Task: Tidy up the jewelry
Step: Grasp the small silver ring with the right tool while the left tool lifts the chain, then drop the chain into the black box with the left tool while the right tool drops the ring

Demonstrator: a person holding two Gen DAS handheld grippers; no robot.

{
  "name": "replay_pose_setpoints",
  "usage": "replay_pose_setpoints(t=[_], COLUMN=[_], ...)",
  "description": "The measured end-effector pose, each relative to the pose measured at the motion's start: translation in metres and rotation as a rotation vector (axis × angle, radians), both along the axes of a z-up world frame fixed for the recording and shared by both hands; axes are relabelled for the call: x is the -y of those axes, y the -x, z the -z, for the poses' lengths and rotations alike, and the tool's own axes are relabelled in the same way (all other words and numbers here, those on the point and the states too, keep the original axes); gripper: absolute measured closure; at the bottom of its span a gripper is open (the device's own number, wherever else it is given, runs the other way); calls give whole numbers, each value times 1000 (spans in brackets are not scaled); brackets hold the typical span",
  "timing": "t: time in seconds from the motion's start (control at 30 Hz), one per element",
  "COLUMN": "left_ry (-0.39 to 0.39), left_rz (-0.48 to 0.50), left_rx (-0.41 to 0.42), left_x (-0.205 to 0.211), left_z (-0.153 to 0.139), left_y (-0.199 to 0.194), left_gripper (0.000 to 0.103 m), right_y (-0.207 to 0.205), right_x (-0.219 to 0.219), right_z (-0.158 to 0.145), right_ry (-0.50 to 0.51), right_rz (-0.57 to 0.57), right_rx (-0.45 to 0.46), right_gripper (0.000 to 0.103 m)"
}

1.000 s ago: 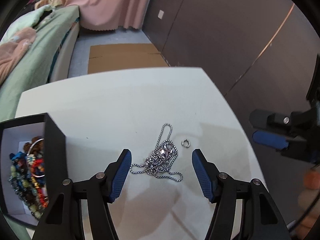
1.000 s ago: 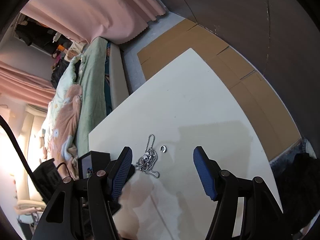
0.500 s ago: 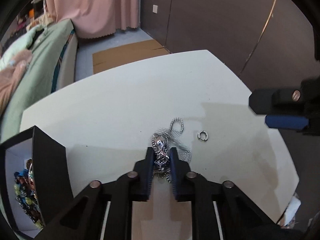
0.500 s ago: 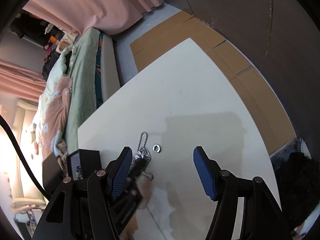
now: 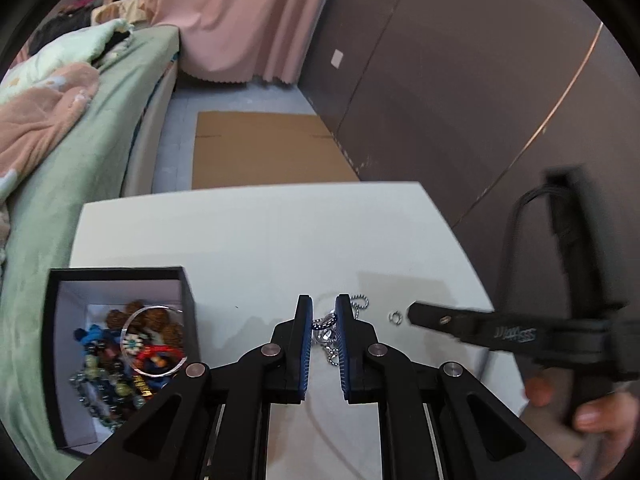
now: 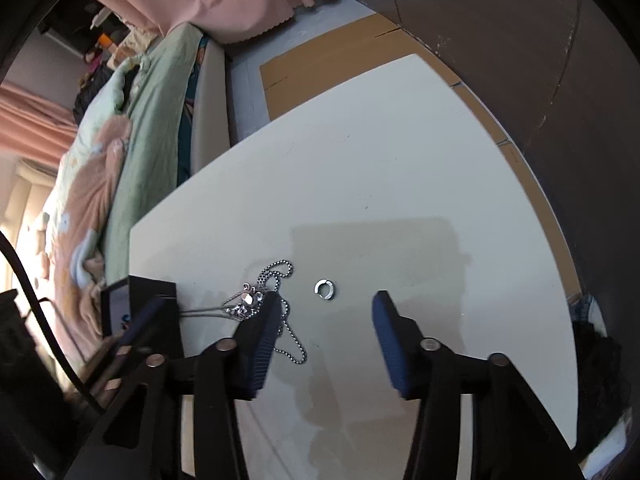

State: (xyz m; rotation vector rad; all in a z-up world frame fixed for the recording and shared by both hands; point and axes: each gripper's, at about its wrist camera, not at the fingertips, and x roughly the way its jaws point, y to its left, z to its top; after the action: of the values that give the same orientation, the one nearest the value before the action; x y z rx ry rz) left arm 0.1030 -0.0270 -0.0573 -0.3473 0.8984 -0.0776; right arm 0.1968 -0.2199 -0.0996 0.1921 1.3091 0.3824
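Observation:
A silver ball-chain necklace (image 5: 327, 325) with a sparkly pendant (image 6: 249, 299) is pinched between the blue pads of my left gripper (image 5: 323, 320). Part of it is lifted and its loose end trails on the white table (image 6: 400, 160). A small silver ring (image 6: 325, 289) lies on the table to the right of the chain. My right gripper (image 6: 324, 314) hovers over the ring with its jaws closing. The ring sits just ahead of the gap, and the pads touch nothing. In the left wrist view one black finger (image 5: 440, 320) of the right gripper points at the ring (image 5: 395, 317).
An open black box (image 5: 188, 292) at the table's left holds several beaded bracelets and a metal bangle. A green bed (image 5: 80, 152) stands beyond the table's left edge. Cardboard (image 5: 264, 148) lies on the floor behind. A person's hand (image 5: 592, 412) grips the right tool.
My left gripper closed on the necklace and lifted it towards the box. My right gripper sank towards the ring and its jaws narrowed.

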Motion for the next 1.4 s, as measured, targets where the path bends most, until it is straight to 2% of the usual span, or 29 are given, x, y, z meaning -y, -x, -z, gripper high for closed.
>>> replay_pose_setpoints(t=[0.13, 0.63, 0.77, 0.93, 1.2, 1.4], left_ry=[20, 80, 80, 76, 31, -12], left_rz=[-20, -74, -83, -88, -80, -76], left_rx=[35, 158, 179, 206, 283, 318], left_x=[-9, -32, -34, -35, -24, -13], left_z=[-14, -52, -57, -67, -106, -132], left_y=[7, 44, 51, 58, 64, 61], left_gripper=[91, 91, 91, 91, 92, 92], right_y=[-1, 8, 18, 21, 25, 29], right_x=[-10, -38, -46, -38, -10, 0], right_z=[8, 14, 13, 9, -17, -32], right_ry=[45, 247, 333, 289, 111, 31], right_rz=[-10, -45, -82, -87, -41, -25], right_rx=[2, 101, 145, 131, 135, 154], right_gripper=[67, 69, 88, 89, 89, 89])
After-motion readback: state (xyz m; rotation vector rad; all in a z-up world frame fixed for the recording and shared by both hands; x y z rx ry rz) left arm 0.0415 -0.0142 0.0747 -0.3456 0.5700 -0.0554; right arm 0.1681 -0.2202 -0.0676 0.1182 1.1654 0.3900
